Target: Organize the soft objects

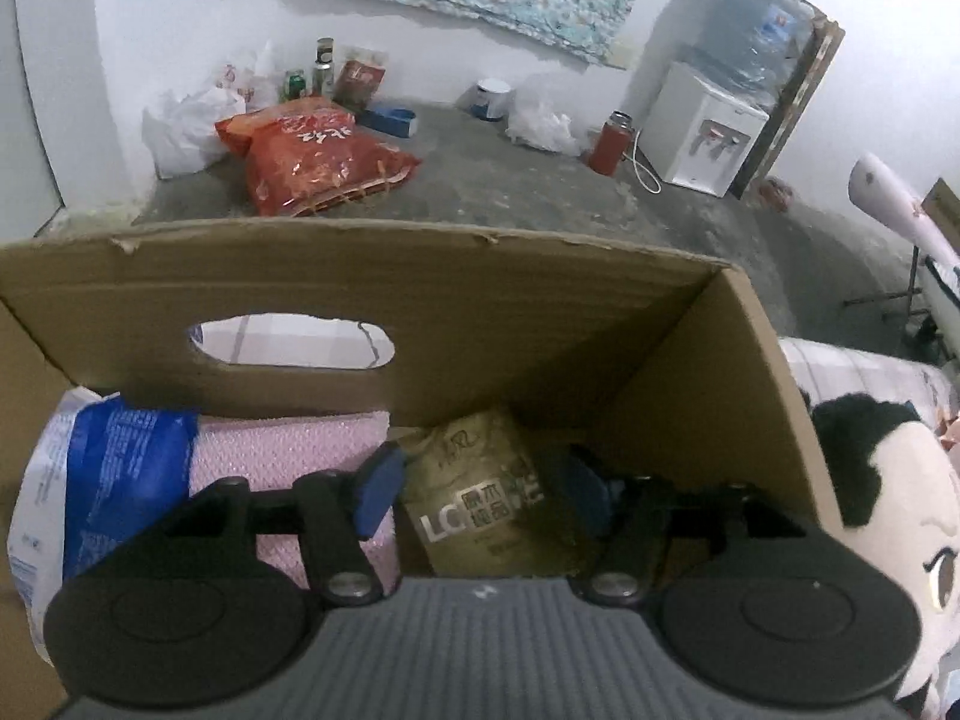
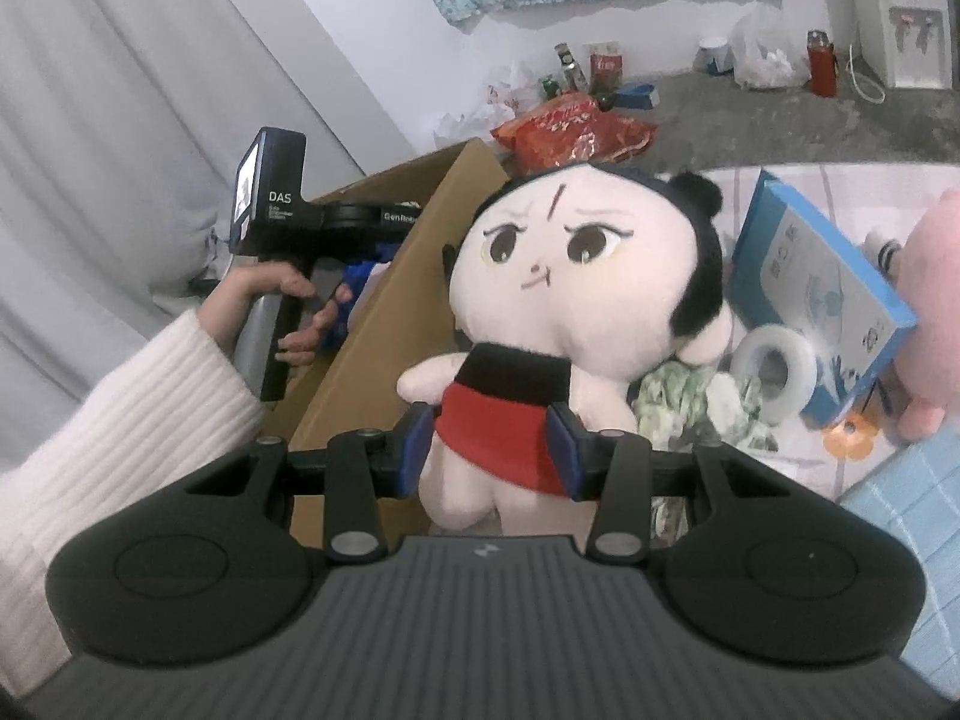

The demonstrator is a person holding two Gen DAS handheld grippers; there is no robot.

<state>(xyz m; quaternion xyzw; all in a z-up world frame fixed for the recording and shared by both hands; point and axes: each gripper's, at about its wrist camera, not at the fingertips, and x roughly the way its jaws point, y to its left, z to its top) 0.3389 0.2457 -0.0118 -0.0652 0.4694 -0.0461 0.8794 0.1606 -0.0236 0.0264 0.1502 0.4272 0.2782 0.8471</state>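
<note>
Reaching into the open brown cardboard box [image 1: 372, 294] with the left gripper [image 1: 480, 486], its blue-padded fingers spread wide and holding nothing. Lying inside the box, from left to right: a blue and white plastic package [image 1: 102, 480] against the left wall, a pink bubbly soft sheet [image 1: 282, 450] next to it, and a gold-brown foil pack with white letters [image 1: 480, 492] between the spread fingers. Showing an oval handle hole [image 1: 294, 339] in the far wall of the box, with a slightly torn top edge above it. Leaving open room in the right near corner of the box, beside the gold-brown pack.

Pinching with the right gripper [image 2: 492, 450] the white plush doll with black hair and red skirt [image 2: 588, 276] at its skirt, both blue pads pressing on the cloth. Holding the doll upright, just right of the box's right wall and apparently above its rim. Gripping the handle of the left gripper with the left hand [image 2: 288, 318] in a white knitted sleeve, at the left side of the box.

Lying to the right of the doll: a blue flat carton [image 2: 822, 282] leaning tilted, a white tape roll [image 2: 774, 372] under it, a green-white crumpled cloth [image 2: 690, 396], and a pink plush toy [image 2: 930, 312] at the right edge. Resting far behind on the grey floor: a red shiny snack bag [image 1: 318, 156].
</note>
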